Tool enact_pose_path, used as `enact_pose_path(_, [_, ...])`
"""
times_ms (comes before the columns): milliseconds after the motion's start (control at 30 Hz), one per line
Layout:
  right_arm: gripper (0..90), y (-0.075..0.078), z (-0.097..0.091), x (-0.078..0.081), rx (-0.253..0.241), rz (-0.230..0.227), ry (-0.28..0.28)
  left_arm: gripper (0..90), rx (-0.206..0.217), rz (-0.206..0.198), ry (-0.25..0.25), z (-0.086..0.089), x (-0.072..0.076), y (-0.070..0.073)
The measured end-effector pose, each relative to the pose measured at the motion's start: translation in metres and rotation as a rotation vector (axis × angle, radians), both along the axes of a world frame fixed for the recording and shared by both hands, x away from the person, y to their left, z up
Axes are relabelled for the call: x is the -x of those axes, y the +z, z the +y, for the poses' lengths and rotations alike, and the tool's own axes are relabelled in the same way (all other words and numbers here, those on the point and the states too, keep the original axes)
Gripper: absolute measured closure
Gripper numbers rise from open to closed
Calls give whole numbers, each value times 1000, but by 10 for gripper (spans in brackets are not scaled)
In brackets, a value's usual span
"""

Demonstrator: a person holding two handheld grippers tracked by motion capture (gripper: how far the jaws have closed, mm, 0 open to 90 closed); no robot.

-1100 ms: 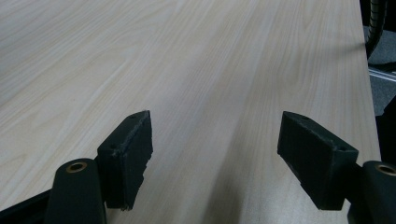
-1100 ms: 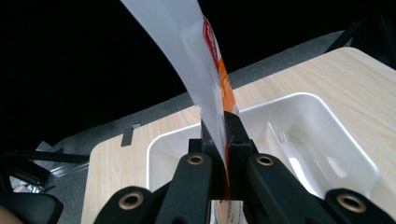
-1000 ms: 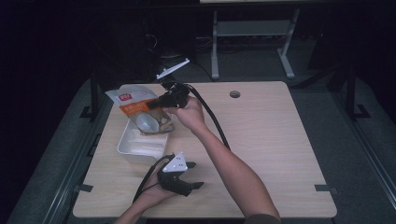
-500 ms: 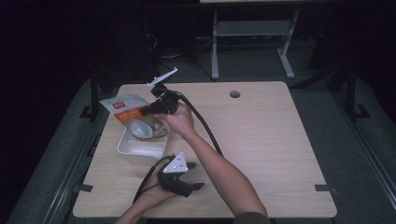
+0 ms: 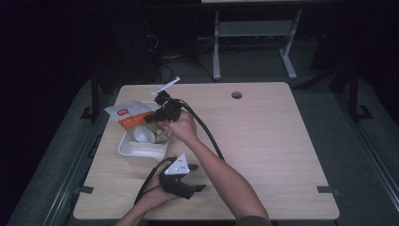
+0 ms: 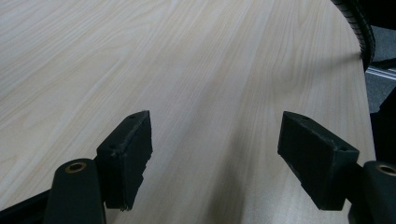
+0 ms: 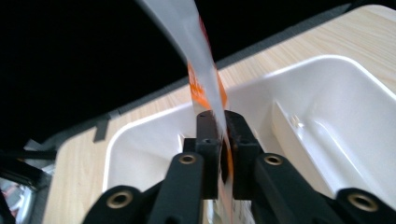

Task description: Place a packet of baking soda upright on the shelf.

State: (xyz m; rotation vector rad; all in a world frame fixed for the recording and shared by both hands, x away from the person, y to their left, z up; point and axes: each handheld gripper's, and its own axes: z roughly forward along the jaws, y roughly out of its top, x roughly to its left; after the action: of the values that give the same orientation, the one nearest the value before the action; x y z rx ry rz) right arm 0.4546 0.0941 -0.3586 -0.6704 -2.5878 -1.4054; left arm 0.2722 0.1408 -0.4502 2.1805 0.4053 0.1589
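Note:
My right gripper (image 5: 151,118) is shut on an orange and clear plastic bag (image 5: 130,116), holding it lifted over the white divided tray (image 5: 136,150) at the table's left. In the right gripper view the bag (image 7: 205,79) rises edge-on from between the closed jaws of the gripper (image 7: 220,126), with the tray (image 7: 327,88) below. Pale contents hang in the bag's lower part above the tray. My left gripper (image 5: 195,178) rests near the front edge of the table (image 5: 263,136), jaws wide apart. In the left gripper view the gripper (image 6: 215,149) holds nothing, bare wood beneath.
A white strip-like object (image 5: 165,86) lies at the table's far left edge. A round cable hole (image 5: 236,95) sits in the far middle of the tabletop. A black cable (image 5: 207,134) trails from the right gripper across the table. A metal stand (image 5: 254,33) is behind the table.
The right gripper with the bag has moved left and slightly toward the person, over the tray. The bag now hangs farther left. The left gripper has stayed put.

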Motion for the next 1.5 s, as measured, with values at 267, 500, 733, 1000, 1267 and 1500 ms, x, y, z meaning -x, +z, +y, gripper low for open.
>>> enact_pose_path(267, [712,-16,-18,6,122,2,31,257,-5,-1,-4,-1,0,-1])
enact_pose_path(500, [735,-31,-27,8,152,23,39,256,-9,9,-5,-2,0,-2])
enact_pose_path(733, [819,-46,-18,14,237,-6,69,256,-8,8,-5,-2,0,-2])
enact_pose_path(1000, [826,-58,-17,15,260,-18,55,256,-13,9,-10,-3,0,-3])
enact_pose_path(1267, [827,-55,-17,15,241,-30,41,256,-13,10,-11,-3,0,-3])
enact_pose_path(1500, [834,-55,-17,13,246,-40,22,255,-15,9,-10,-3,0,-3])
